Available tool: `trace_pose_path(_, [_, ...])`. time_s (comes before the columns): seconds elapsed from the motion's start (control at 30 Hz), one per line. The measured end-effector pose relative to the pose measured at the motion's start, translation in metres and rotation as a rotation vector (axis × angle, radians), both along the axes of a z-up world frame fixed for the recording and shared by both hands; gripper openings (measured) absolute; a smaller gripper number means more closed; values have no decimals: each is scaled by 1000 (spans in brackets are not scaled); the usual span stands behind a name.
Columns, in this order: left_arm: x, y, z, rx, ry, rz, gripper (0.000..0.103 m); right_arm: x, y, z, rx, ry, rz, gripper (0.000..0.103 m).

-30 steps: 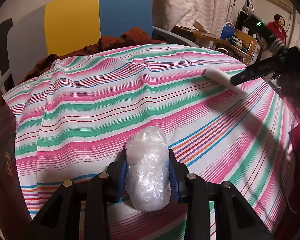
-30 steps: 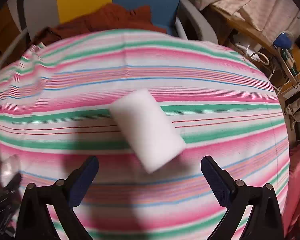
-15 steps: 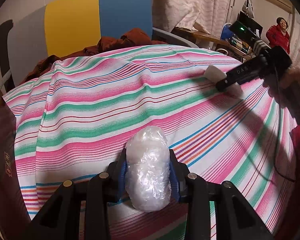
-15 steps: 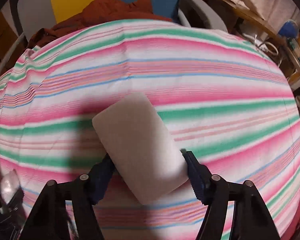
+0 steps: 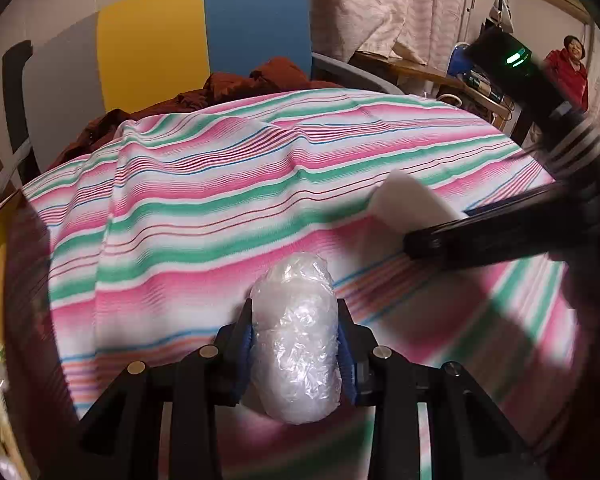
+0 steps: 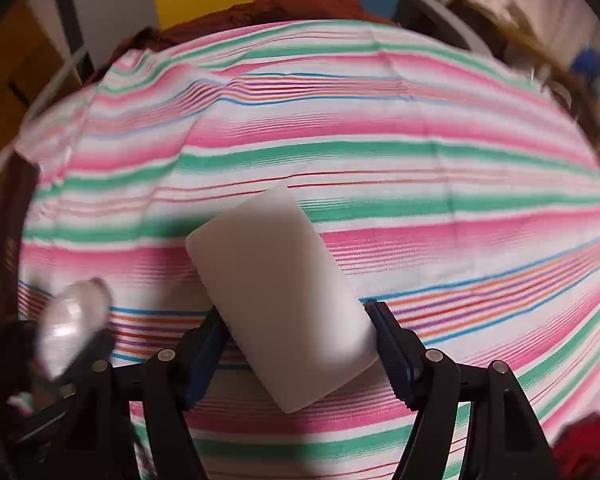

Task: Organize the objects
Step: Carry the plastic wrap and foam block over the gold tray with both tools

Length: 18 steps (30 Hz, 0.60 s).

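My left gripper (image 5: 295,320) is shut on a bundle of crumpled clear plastic (image 5: 296,344), held upright low over the striped cloth (image 5: 204,208). My right gripper (image 6: 296,316) is shut on a white foam block (image 6: 276,280), which sits skewed between the blue pads, lifted off the cloth. In the left wrist view the white block (image 5: 408,204) and the right gripper (image 5: 440,228) hang close by at the right. In the right wrist view the plastic bundle (image 6: 72,320) shows blurred at the lower left, near the block.
The pink, green and white striped cloth (image 6: 380,152) covers a rounded table. Behind it stands a chair with a yellow and blue back (image 5: 204,36) and a brown garment (image 5: 252,84). A cluttered desk (image 5: 472,80) and a person in red (image 5: 572,68) are at the far right.
My right gripper closed on the white block, lifted it off the cloth and carried it left toward the left gripper. The left gripper kept its hold on the plastic bundle, barely moving.
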<state>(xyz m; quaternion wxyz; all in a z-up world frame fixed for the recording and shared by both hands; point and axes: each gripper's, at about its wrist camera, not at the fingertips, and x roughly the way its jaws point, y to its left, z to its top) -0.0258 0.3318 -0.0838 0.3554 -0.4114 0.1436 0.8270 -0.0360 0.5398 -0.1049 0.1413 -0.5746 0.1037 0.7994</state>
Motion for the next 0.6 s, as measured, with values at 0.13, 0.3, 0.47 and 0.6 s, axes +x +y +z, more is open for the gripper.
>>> trace_pose_path(0.13, [20, -17, 27, 29, 57, -18, 35, -2, -2, -1, 39, 16, 26, 71])
trace_pose_path(0.3, [31, -46, 62, 62, 100, 20, 35, 1, -5, 1, 55, 24, 40, 71])
trace_pose_path(0.47, [34, -83, 89, 73, 145, 88, 36, -1, -1, 3, 67, 27, 43, 71])
trace_pose_path(0.6, [31, -119, 101, 73, 160, 165, 36, -5, -9, 0, 73, 28, 41, 70])
